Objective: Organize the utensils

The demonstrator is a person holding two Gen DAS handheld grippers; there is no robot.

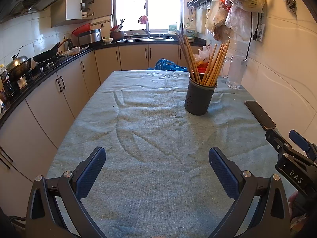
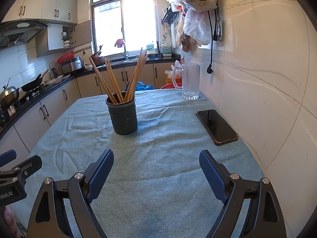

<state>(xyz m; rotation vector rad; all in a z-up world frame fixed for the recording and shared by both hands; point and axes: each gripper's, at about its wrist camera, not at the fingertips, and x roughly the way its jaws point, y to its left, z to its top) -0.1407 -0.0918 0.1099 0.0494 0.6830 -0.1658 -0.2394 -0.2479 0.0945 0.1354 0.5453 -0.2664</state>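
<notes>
Across the lower frame, the left gripper (image 1: 157,163) and right gripper (image 2: 156,165) hover with jaws spread wide and empty over a wrinkled pale-blue cloth-covered table (image 2: 158,178). At centre stands a dark perforated cylindrical holder (image 2: 123,115) of upright wooden chopsticks (image 2: 134,75); a black smartphone (image 2: 217,127) lies right. Beige kitchen cabinets (image 1: 134,56) and a bright window (image 1: 147,4) fill the background.

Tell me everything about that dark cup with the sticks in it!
The dark grey holder is a round, matte cup, perhaps plastic or metal, with small holes in its lower side. It stands upright on the blue-green cloth, mid-table. Wooden chopsticks lean inside, fanning outward. Nothing else touches it.
</notes>
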